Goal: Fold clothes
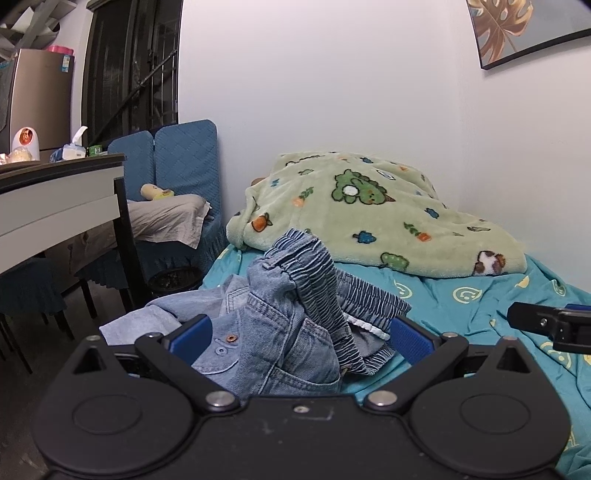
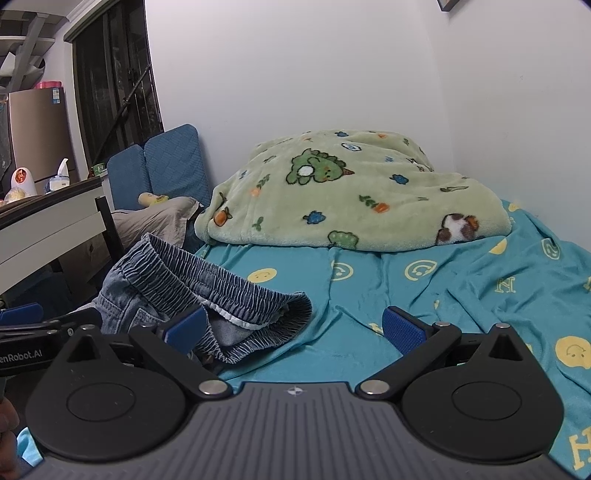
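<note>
A crumpled pair of blue jeans (image 1: 291,314) with a striped elastic waistband lies on the teal bed sheet (image 1: 461,306), on top of a light denim shirt (image 1: 218,332). My left gripper (image 1: 301,338) is open, its blue pads either side of the jeans heap. My right gripper (image 2: 295,328) is open, with its left pad (image 2: 186,326) by the waistband (image 2: 207,284) and its right pad over bare sheet (image 2: 369,288). The right gripper's finger shows at the right edge of the left wrist view (image 1: 546,321). The left gripper shows at the left edge of the right wrist view (image 2: 40,325).
A green cartoon blanket (image 1: 369,210) is heaped at the back of the bed against the white wall. Left of the bed stand a grey table (image 1: 59,199) and blue-covered chairs (image 1: 177,162). A framed picture (image 1: 517,29) hangs top right.
</note>
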